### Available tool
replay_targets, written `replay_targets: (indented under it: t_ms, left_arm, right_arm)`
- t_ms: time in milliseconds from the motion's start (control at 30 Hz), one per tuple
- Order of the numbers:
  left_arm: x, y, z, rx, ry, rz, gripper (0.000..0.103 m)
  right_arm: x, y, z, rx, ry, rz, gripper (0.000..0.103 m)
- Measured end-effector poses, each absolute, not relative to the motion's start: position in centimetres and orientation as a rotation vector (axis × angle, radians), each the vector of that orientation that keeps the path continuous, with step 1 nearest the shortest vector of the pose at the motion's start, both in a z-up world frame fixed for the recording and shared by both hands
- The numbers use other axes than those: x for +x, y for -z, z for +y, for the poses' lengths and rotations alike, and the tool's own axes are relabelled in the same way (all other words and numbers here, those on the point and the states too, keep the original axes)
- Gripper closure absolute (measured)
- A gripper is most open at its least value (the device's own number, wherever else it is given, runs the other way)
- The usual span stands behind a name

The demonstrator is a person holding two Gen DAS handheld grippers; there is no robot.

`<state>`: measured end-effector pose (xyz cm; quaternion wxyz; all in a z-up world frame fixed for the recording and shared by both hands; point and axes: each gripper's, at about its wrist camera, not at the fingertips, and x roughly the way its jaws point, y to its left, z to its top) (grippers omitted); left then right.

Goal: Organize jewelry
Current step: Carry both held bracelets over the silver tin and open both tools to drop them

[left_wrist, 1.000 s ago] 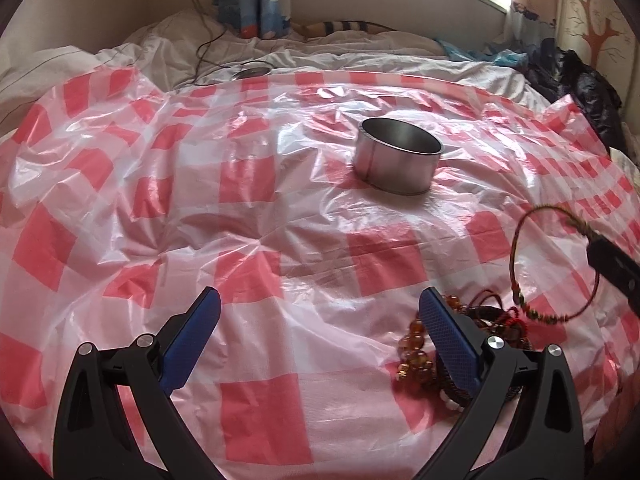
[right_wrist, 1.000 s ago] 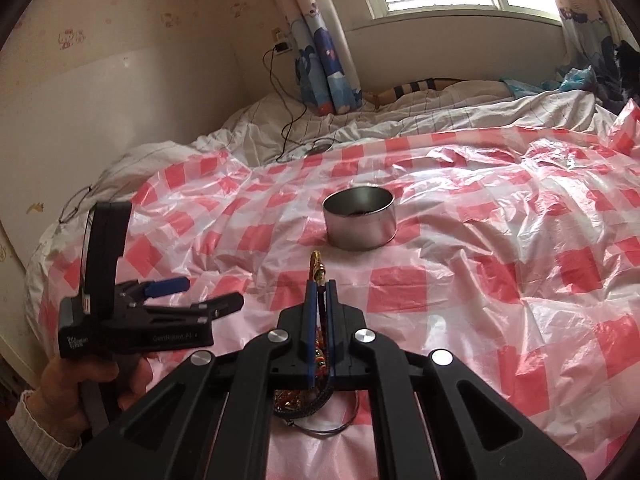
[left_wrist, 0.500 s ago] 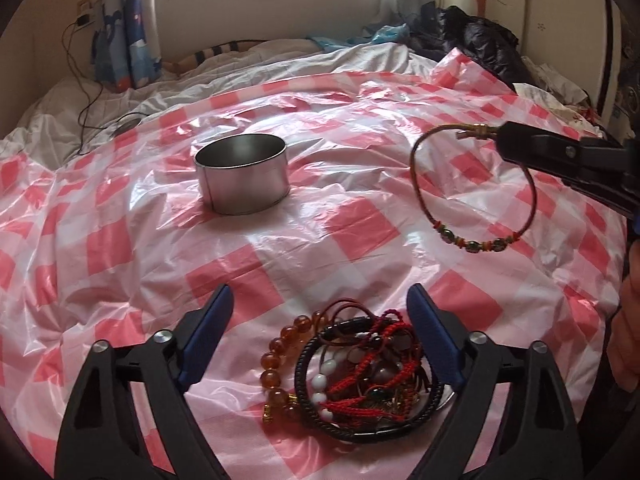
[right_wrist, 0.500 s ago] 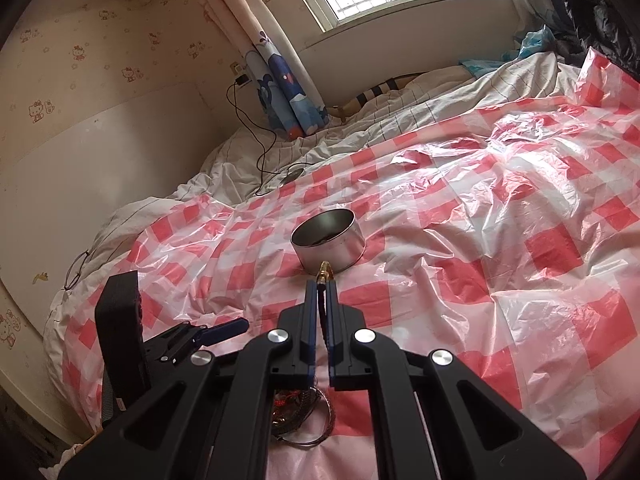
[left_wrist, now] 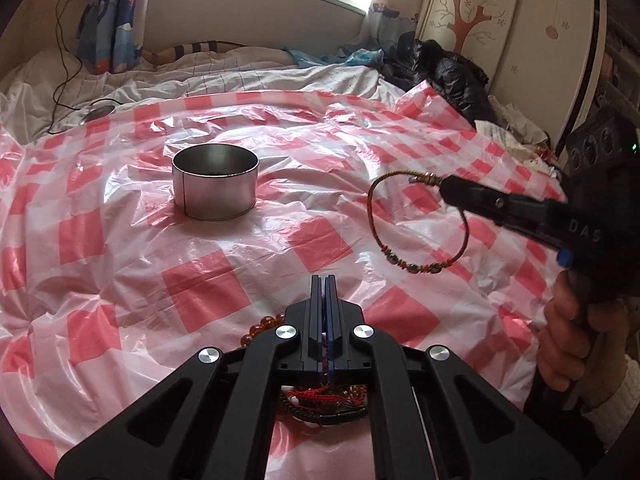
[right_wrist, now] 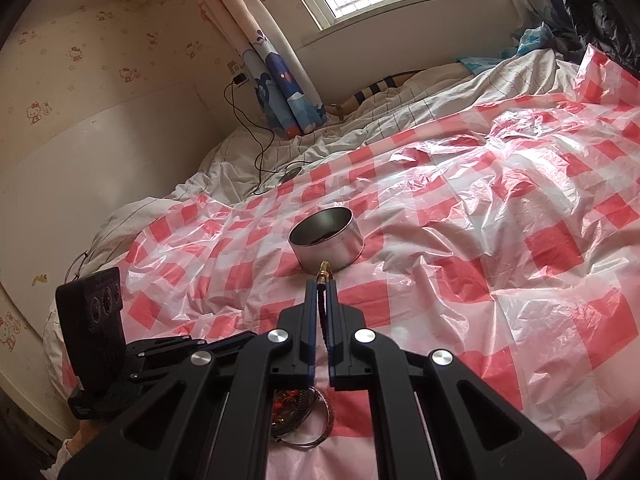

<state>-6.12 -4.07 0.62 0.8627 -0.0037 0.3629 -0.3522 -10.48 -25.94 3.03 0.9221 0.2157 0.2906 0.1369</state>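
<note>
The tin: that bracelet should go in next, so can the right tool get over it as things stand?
Probably yes. The tin stands open-topped just ahead of the right tool, with only bare sheet between; the bracelet hangs free.

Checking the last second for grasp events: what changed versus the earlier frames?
The left gripper has just been closing: wide open a second ago, its blue pads now meet with nothing visible between them, above the tangled pile of beaded and corded bracelets. Its view swung right. Unchanged: the right gripper stays clamped on the thin red cord bracelet with green beads, held in the air; the round metal tin sits on the red-checked plastic sheet.
</note>
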Motion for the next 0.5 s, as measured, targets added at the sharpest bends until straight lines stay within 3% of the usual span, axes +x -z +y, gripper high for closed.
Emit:
replay_targets:
  t_ms: [500]
  left_arm:
    - [-5.0, -5.3, 1.9, -0.348, 0.839, 0.650, 0.102]
  right_arm:
    - [-9.5, -2.9, -25.0, 0.414, -0.307, 0.607, 0.098]
